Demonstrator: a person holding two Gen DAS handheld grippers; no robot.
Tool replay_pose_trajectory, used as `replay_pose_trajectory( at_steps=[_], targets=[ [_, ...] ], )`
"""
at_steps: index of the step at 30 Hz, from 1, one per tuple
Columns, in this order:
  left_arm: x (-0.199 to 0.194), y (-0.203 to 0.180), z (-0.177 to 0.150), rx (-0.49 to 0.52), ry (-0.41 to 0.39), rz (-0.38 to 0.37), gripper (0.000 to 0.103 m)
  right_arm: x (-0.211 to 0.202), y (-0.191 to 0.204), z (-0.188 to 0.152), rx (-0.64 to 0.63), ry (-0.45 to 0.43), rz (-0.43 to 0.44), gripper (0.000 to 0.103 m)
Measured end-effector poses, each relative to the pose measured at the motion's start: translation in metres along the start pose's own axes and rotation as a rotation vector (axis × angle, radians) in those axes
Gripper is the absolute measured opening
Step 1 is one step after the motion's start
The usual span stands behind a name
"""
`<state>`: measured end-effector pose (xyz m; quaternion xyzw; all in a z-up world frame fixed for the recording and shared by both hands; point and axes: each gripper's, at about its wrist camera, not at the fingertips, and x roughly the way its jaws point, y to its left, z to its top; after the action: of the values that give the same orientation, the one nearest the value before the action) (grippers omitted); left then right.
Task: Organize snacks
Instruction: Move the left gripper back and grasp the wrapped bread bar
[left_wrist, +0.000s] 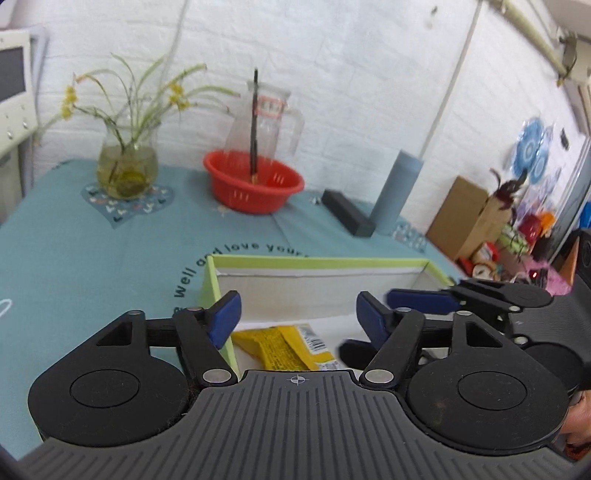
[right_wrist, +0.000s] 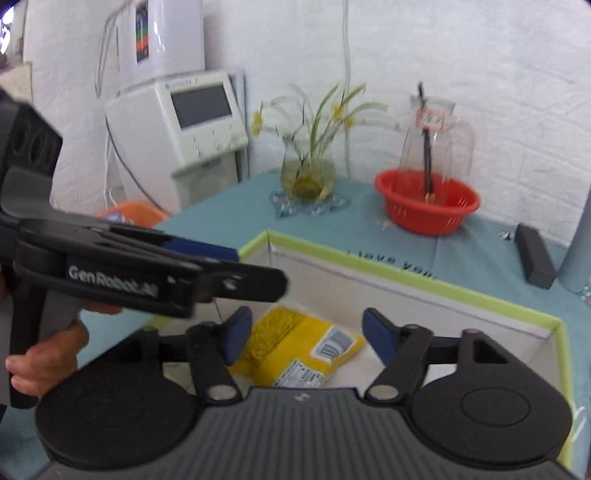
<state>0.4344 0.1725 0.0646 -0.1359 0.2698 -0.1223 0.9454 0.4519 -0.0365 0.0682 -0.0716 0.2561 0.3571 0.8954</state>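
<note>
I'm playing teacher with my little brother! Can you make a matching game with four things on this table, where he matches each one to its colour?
Things:
1. snack packet in the box
2. basket
3. rim of the box
4. tall cylinder

Colours:
A. red
B. light green
C. yellow
D. grey-blue

Right pairs: 1-C, 2-A, 3-B, 4-D
</note>
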Motion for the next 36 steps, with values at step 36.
replay_pose_trajectory(
  at_steps=[36],
  targets=[
    [-0.117,-0.103,-0.2,-0.162,0.252,-0.206,0.072,-0.165,0.097,-0.215,0.171,0.095,-0.086,0.094]
  ],
)
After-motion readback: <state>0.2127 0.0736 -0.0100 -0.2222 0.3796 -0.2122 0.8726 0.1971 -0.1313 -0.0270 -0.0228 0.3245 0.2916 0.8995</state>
